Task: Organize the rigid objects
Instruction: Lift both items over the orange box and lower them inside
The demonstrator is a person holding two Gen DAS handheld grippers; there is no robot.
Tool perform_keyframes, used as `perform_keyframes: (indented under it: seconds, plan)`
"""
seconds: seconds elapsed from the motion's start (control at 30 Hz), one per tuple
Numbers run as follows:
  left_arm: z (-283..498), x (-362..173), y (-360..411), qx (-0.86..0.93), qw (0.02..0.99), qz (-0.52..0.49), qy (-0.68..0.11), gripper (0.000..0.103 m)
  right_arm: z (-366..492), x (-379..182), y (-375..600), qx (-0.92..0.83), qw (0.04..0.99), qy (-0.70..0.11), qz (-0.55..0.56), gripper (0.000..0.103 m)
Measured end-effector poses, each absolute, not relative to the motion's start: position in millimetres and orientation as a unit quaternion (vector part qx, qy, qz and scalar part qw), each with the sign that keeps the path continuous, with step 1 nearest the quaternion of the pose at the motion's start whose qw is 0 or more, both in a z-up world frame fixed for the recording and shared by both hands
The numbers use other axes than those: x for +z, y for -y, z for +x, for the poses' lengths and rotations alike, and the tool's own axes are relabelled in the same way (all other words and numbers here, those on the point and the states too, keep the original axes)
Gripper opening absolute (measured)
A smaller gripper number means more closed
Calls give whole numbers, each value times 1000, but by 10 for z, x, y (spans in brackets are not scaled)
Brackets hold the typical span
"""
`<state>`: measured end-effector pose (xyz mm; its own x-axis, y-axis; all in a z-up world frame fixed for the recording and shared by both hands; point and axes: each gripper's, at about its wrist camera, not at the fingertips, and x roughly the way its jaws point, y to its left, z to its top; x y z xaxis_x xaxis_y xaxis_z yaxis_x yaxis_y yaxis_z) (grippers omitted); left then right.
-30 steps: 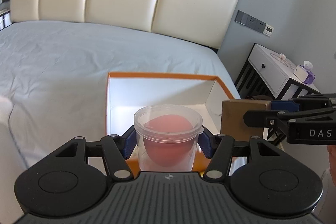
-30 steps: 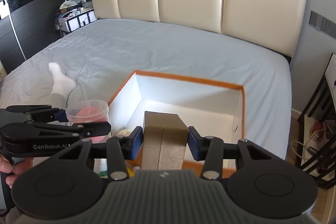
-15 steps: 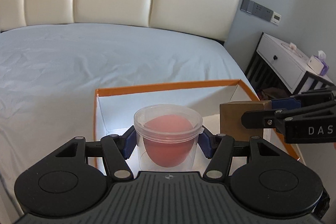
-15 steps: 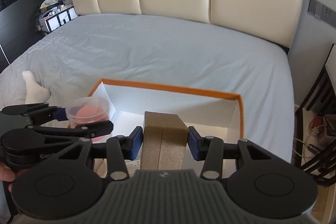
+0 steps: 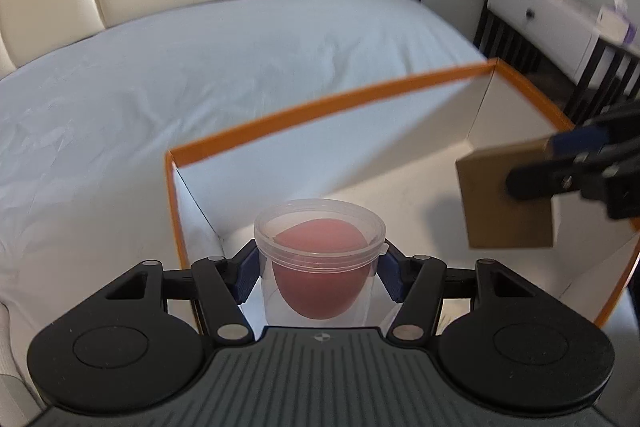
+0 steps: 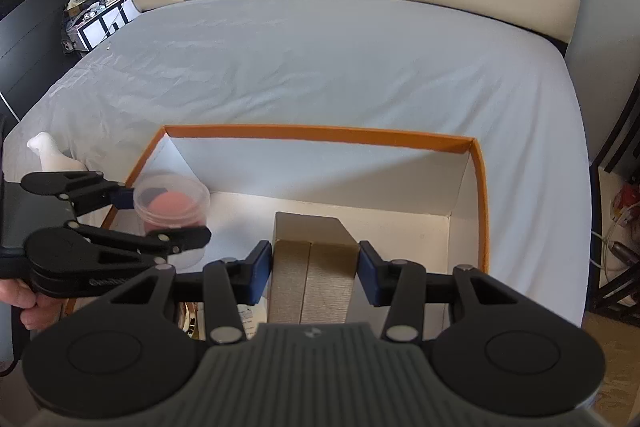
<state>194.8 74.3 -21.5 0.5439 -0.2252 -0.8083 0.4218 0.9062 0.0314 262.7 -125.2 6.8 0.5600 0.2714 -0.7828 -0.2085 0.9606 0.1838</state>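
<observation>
2 close wrist views, shared box (image 5: 332, 103)

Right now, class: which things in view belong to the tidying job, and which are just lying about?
Belong to the job:
- clear tub holding a pink ball, in the left gripper
- brown box, in the right gripper
- orange-rimmed box

Lying about:
- white sock
- bedside table

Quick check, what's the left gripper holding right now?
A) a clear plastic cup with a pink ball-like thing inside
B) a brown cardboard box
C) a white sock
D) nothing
A: the left gripper has its blue pads pressed on either side of the clear plastic cup with the pink ball-like thing in it, above the orange-rimmed box; the brown cardboard box sits in the right gripper.
</observation>
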Motion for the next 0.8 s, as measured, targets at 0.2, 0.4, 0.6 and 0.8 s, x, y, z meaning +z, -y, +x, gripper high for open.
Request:
perform_keyframes:
  seconds: [0.2, 0.4, 0.6, 0.8]
  plan:
    - [2004, -397, -453, -161, 837, 224, -473, 71, 2716, -2, 1244, 133, 877, -460, 37, 46]
    - [2019, -414, -371, -144, 817, 252, -497, 71, 2782, -41, 1228, 131, 872, -469, 42, 46]
    - [1971, -234, -586, -161, 841, 192, -480, 77, 2800, -103, 1197, 131, 870, -474, 37, 46]
    - [1804, 78, -850, -162, 880, 118, -430, 76, 2857, -143, 1111, 132, 869, -475, 33, 46]
